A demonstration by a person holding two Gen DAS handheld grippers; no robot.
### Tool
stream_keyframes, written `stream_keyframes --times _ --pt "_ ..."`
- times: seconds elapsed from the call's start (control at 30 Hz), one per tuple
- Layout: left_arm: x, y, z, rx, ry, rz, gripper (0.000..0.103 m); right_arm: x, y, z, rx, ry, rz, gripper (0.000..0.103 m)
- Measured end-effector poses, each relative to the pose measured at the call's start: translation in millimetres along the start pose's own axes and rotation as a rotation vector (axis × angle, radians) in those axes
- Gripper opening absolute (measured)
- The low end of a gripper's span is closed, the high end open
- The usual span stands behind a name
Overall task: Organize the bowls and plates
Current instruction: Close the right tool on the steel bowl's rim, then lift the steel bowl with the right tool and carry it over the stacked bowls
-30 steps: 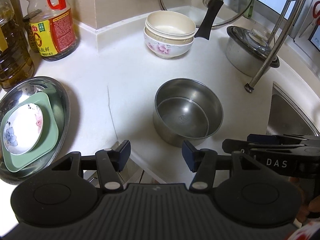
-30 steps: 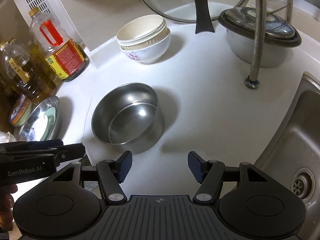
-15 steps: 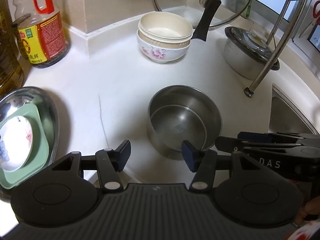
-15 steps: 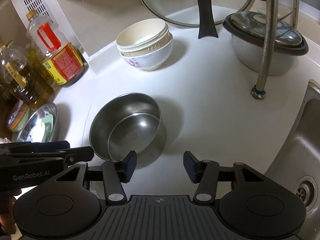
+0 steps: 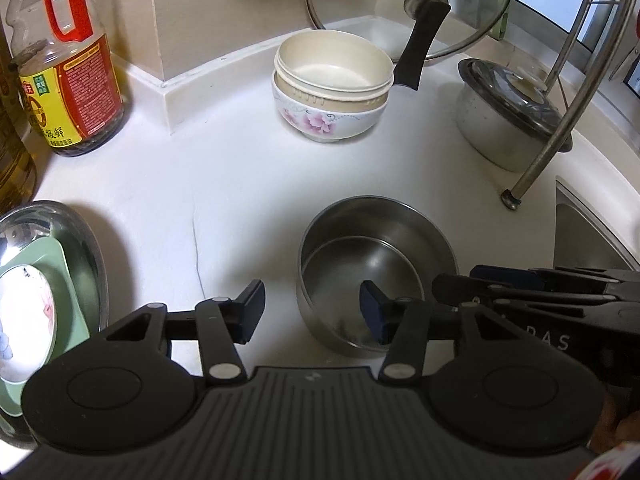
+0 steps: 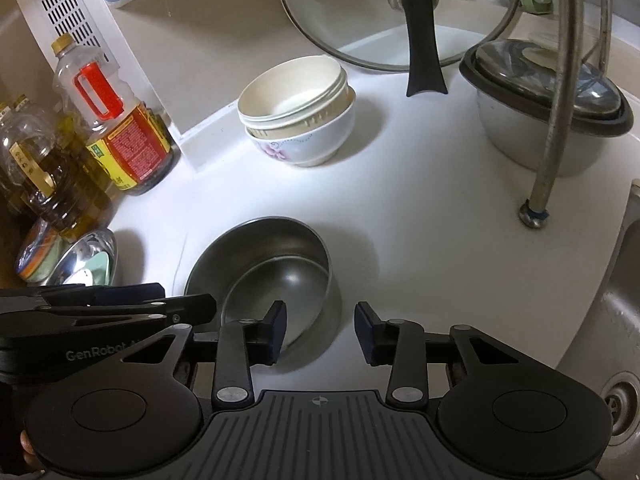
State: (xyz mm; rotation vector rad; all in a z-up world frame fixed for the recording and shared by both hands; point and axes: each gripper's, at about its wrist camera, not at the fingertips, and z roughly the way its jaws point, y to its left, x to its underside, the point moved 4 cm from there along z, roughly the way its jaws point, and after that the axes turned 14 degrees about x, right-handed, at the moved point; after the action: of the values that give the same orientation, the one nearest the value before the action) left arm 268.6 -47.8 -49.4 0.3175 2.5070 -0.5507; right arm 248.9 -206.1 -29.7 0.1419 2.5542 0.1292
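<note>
You are holding both grippers, left (image 5: 311, 307) and right (image 6: 320, 328), wide apart and empty, straddling opposite rims of the steel bowl (image 5: 376, 260) on the counter (image 5: 240, 184); they are closing in from before.

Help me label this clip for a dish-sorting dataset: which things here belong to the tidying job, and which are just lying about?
Belongs to the job:
steel bowl
stacked bowls
steel dish holding a green plate and small saucer

Just lying about:
oil bottle
glass lid
lidded pot
sink

Steel tray (image 5: 86, 240) half past left edge
</note>
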Motion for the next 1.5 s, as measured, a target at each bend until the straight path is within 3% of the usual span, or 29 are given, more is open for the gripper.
stream_keyframes --times 0.63,0.8,1.0,1.5 --pt "-6.8 2.5 20.7 0.010 0.032 0.014 0.037 -2.7 9.0 17.6 0.015 0.025 -0.011 0.021" --pt "-6.9 1.2 24.6 0.024 0.039 0.018 0.026 -1.6 10.5 19.2 0.030 0.019 -0.022 0.014" --pt "-7.7 0.1 23.5 0.033 0.042 0.020 0.026 -1.7 10.3 20.1 0.040 0.009 -0.034 0.012" --pt "-45.6 -7.1 -8.8 0.044 -0.080 0.054 0.026 -39.1 14.9 -3.8 0.020 -0.077 -0.054 0.010"
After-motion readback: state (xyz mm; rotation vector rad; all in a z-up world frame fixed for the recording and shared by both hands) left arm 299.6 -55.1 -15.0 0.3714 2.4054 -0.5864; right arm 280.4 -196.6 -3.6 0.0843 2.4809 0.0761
